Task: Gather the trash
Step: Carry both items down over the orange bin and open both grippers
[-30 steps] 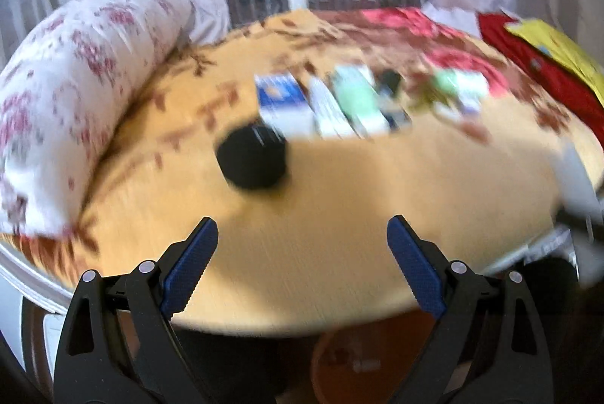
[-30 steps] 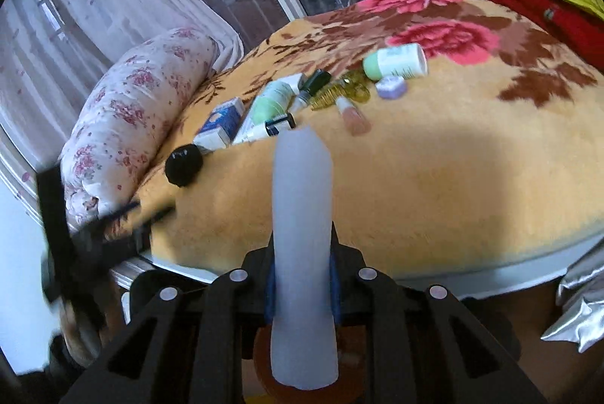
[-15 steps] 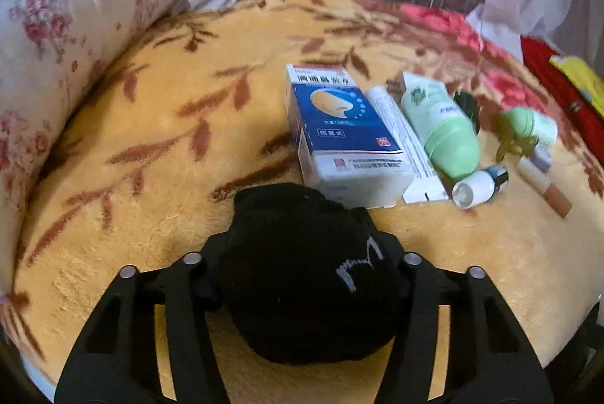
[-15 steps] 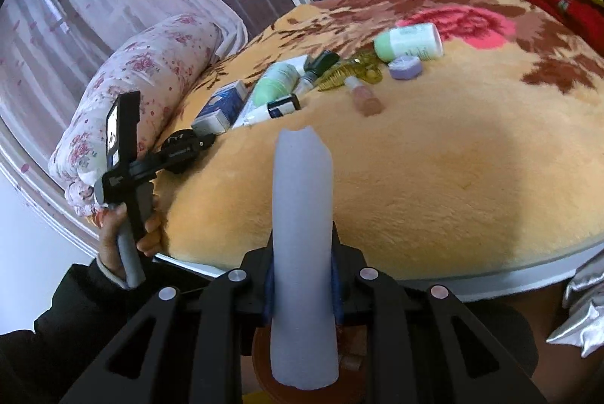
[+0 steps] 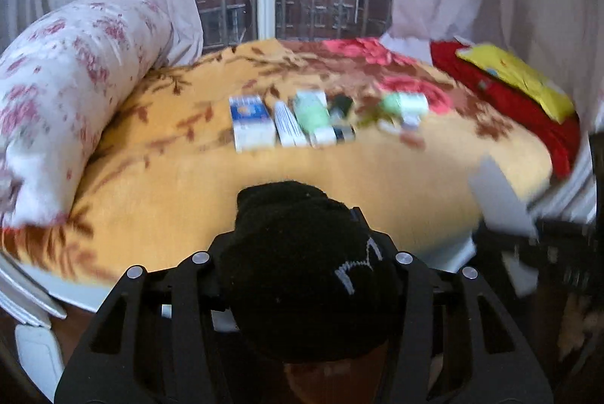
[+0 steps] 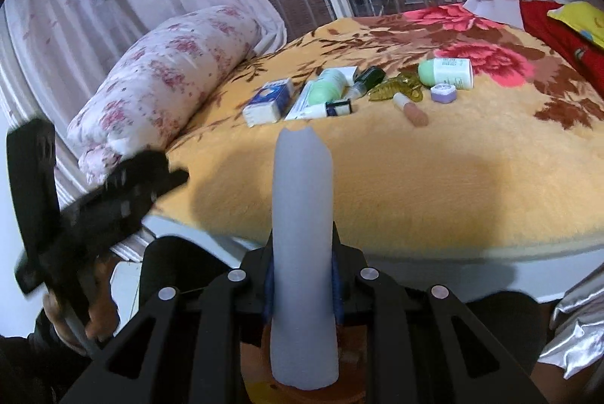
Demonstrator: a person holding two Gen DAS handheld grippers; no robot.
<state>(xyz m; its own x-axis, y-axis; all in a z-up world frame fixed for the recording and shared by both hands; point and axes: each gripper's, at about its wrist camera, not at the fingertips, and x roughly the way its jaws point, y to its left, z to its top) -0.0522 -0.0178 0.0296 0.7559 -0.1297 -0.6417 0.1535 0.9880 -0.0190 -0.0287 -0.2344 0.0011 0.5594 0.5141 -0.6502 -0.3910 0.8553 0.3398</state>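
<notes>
The left gripper (image 5: 307,268) is clenching a black, fuzzy, rounded fabric bundle with a small white stitched mark (image 5: 305,272), its jaws having just been closing on it, and is carrying it clear of the bed's near edge. The right gripper (image 6: 304,287) is gripping a pale grey, soft-looking tube (image 6: 305,253) tightly, the tube sticking up between the blue pads. Beyond both, an orange plush blanket with brown leaves and red flowers (image 6: 434,177) is covering the bed. Farther on, a row of small items is lying on it: a blue-and-white carton (image 6: 270,101), a pale green tube (image 6: 327,88), a green-capped white bottle (image 6: 447,73) and a small lilac jar (image 6: 443,92). A floral bolster pillow (image 5: 64,98) is resting at the left.
</notes>
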